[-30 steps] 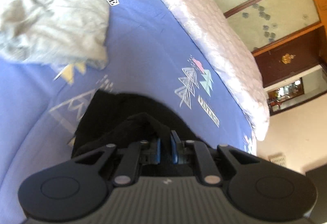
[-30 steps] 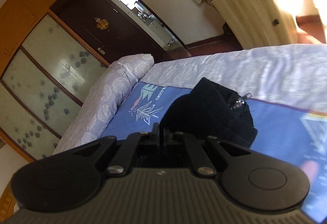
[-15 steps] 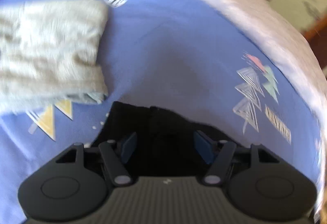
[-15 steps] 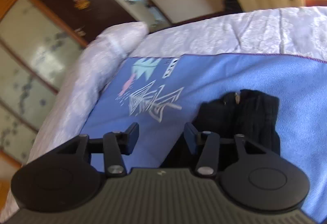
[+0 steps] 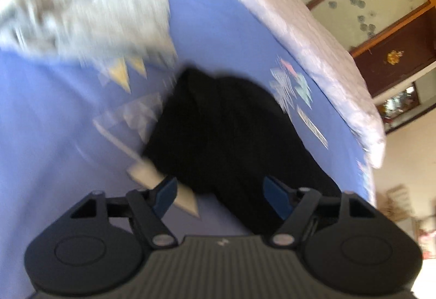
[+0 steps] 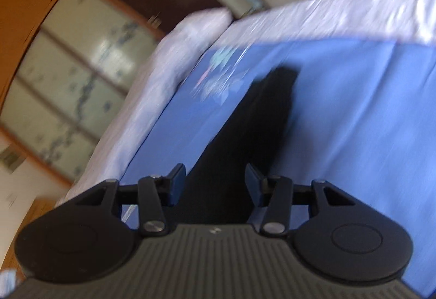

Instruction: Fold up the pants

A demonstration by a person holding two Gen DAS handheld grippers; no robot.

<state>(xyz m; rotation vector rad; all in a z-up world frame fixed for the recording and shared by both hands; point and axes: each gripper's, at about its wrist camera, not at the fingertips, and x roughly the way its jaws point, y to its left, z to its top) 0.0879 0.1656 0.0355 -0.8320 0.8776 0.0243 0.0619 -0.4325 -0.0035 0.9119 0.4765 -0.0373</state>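
On blue sheet [image 5: 231, 34], one black pants [image 5: 231, 135], one grey garment [image 5: 81, 7]

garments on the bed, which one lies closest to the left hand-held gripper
The black pants, lying right before the left hand-held gripper, whose jaws are opening. The pale grey garment lies farther up the blue sheet.

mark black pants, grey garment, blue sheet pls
black pants [image 5: 229, 132]: left wrist view, middle of the folded bundle
grey garment [image 5: 90, 10]: left wrist view, centre, blurred
blue sheet [image 6: 354, 113]: right wrist view, bare area

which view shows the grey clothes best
The left wrist view: the grey clothes lie blurred on the blue blanket, beyond the black pants. The right wrist view shows none of them.
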